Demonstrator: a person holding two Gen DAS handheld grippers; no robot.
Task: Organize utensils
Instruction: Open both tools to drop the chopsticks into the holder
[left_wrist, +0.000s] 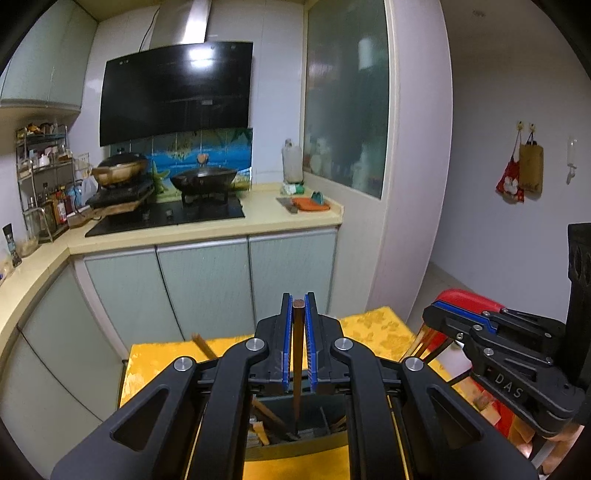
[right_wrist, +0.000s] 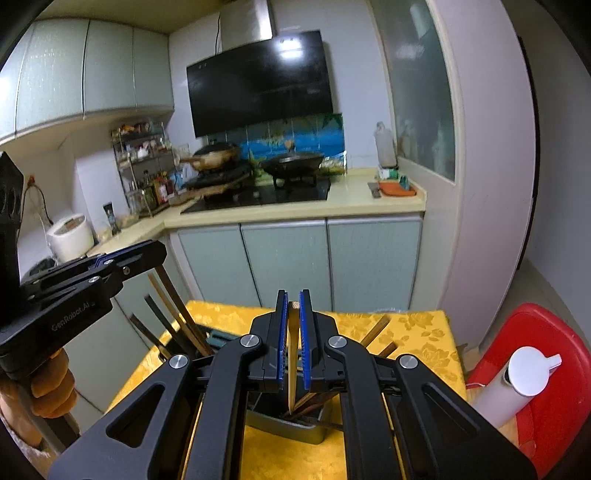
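Observation:
My left gripper is shut on a dark brown chopstick held upright, its lower end down in a dark utensil holder with several chopsticks in it. My right gripper is shut on a light wooden chopstick, its tip in a dark holder on the yellow tablecloth. Each gripper shows in the other's view: the right one at the right of the left wrist view, the left one at the left of the right wrist view, above more chopsticks.
A red stool with a white tube stands to the right of the table. Beyond are kitchen cabinets, a counter with a stove, woks and a spice rack.

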